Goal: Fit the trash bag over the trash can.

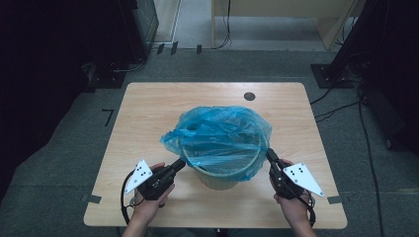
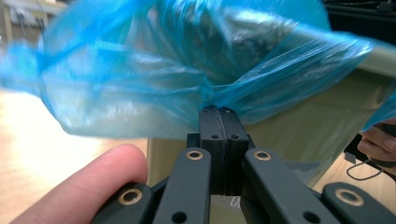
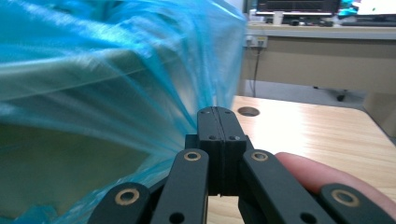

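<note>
A pale round bin [image 1: 220,180] stands on the wooden table [image 1: 148,108], lined with a blue plastic bag [image 1: 217,129] that billows over its rim. My left gripper [image 1: 181,163] is at the bin's near-left rim. In the left gripper view its jaws are pressed together at their tips [image 2: 219,111], with the bag's film [image 2: 140,84] gathered tight between them. My right gripper [image 1: 269,152] is at the bin's right rim. Its tips [image 3: 217,110] are likewise shut, and the stretched bag film [image 3: 116,70] converges into them. The bin's wall [image 2: 299,135] shows below the film.
A round cable hole [image 1: 249,96] lies in the table behind the bin. Bare tabletop surrounds the bin on all sides. Dark equipment stands and cables [image 1: 341,106] sit on the floor around the table. My other hand [image 2: 380,142] shows past the bin.
</note>
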The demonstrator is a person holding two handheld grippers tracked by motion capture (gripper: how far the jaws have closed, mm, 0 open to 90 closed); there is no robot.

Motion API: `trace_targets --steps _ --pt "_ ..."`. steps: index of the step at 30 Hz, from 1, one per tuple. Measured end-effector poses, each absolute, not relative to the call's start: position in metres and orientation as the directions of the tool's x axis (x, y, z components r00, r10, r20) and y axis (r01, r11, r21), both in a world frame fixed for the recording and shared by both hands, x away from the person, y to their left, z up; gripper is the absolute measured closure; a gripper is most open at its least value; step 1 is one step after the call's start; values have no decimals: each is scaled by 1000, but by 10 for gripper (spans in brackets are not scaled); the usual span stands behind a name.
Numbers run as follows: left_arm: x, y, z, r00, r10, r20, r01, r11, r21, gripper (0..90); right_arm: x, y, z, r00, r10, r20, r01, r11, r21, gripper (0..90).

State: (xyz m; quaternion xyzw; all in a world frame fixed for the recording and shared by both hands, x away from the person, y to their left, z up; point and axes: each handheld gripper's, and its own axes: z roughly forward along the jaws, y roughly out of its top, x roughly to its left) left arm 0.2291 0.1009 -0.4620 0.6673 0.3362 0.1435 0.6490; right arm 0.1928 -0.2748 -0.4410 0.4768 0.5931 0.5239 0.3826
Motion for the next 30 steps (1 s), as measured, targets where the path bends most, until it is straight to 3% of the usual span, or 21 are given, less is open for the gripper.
trace_targets --steps 6,9,11,15,21,26,28,30 --pt "239 96 -482 666 716 -211 372 -72 926 900 196 -259 -459 -268 963 11 218 50 975 900" --pt "241 100 -485 651 715 -256 394 -30 919 900 197 -255 -470 -268 963 3 259 69 964 900" --pt "237 105 -478 667 691 -279 344 47 938 896 197 -253 -471 -270 963 3 257 69 964 900" --pt "222 116 -460 729 650 -215 149 155 977 666 194 -255 -464 -276 961 10 222 54 973 900" --pt "213 118 -448 782 596 -182 54 226 973 461 190 -260 -457 -241 970 15 179 29 983 900" --pt "214 110 -444 784 596 -176 76 190 979 384 187 -266 -448 -220 975 34 144 -2 990 900" --pt "215 106 -446 774 601 -202 102 197 975 389 186 -267 -445 -225 974 36 132 -7 991 900" --pt "214 102 -447 765 610 -209 107 199 974 483 184 -267 -443 -235 971 36 120 -8 993 900"
